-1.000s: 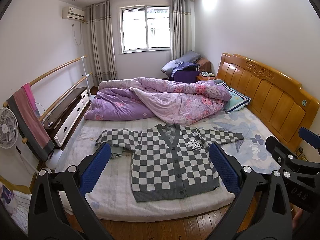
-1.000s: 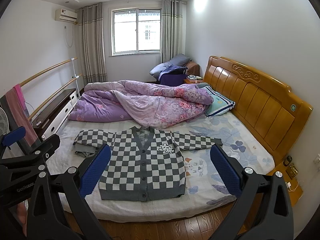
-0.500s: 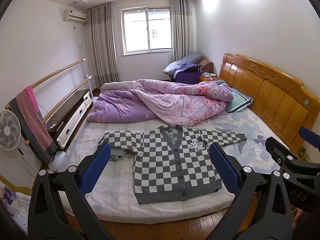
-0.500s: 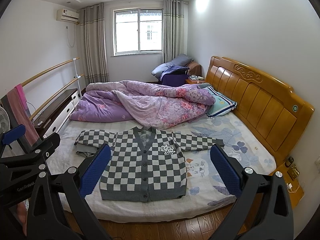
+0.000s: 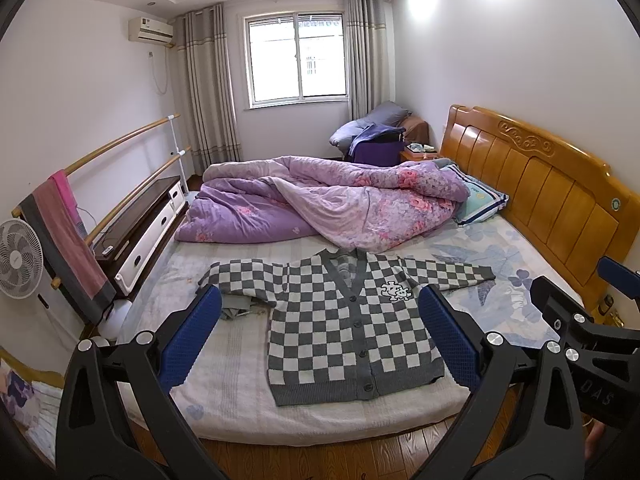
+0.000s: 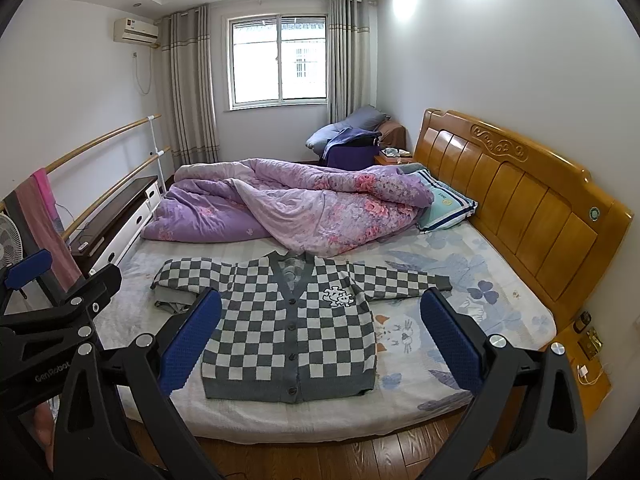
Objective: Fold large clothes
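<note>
**Folding not yet begun: cardigan spread flat, both tools wide and empty**

Lying face up and buttoned on the near half of the bed [image 5: 224, 396]: the grey-and-white checkered knit cardigan [image 5: 352, 332], sleeves stretched out to either side, hem toward the bed's near edge. No fold visible anywhere on it; every step apparently left to do. Left tool [image 5: 320, 340] held above the floor short of the bed, blue-padded fingers spread wide, gripping nothing. Right tool [image 6: 320, 340] the same: spread wide, empty, clear of the fabric.

Just beyond the collar, touching or overlapping it: a rumpled purple floral quilt [image 5: 320, 204], likely limiting room on the far side. Under the end of one sleeve, a small crumpled grey cloth [image 6: 172, 300], possibly in the way of folding that sleeve inward. Further off: a striped pillow [image 5: 480, 200] against the wooden headboard [image 5: 540, 176], and a white standing fan [image 5: 18, 258] beside a rail draped with a pink-and-grey towel [image 5: 64, 236].
</note>
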